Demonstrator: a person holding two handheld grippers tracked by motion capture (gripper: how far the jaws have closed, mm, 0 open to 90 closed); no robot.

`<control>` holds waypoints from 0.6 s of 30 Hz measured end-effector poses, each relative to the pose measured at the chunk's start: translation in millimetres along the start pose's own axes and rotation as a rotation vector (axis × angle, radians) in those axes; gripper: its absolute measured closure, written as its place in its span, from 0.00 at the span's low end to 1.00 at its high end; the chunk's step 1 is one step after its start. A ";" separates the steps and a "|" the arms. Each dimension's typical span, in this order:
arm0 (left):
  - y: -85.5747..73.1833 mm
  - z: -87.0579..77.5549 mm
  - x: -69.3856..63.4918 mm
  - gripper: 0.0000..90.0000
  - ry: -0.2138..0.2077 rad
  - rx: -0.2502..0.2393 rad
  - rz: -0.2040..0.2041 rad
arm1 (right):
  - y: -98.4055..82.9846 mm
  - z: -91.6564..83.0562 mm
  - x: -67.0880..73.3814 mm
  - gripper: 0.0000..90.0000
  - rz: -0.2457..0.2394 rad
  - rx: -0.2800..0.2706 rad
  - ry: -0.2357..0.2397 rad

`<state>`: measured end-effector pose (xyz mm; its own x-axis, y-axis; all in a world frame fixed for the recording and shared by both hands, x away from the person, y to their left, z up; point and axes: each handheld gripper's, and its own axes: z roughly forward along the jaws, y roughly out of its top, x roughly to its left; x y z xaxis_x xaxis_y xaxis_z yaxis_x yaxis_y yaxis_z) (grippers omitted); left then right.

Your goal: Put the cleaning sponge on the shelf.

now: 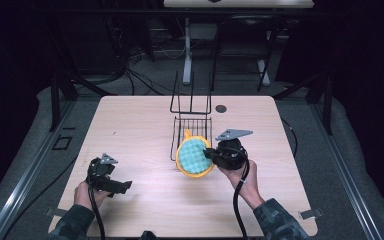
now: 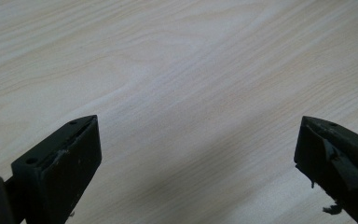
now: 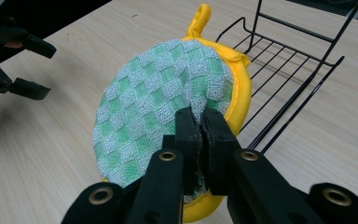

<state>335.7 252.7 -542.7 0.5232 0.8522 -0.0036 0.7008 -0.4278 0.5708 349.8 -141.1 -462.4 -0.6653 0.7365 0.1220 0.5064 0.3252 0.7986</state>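
I worked at a pale wooden table (image 1: 130,125) with rounded corners. A black wire rack (image 1: 190,127) stood on it near the middle (toward the far edge), and a small dark round spot (image 1: 221,108) lay just beside the rack.

Dark room around a pale wooden table (image 1: 145,200). Grey floor (image 1: 25,150) beside the table, cables (image 1: 135,75) and white desk legs (image 1: 186,47) behind it.

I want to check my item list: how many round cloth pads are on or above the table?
1. The green-and-yellow round pad is pinched at its edge by the right gripper, beside the black wire rack. Another could hide behind it, but I see none.
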 end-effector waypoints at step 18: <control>-1.1 -0.7 -2.4 0.00 0.005 -0.023 0.000 | 8.4 17.0 -11.8 0.96 0.030 -0.037 -0.037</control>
<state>333.4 251.4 -542.7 0.5207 0.8538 0.0009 0.6894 -0.4210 0.5895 371.2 -137.0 -467.1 -0.6289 0.7673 0.1254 0.5049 0.2805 0.8163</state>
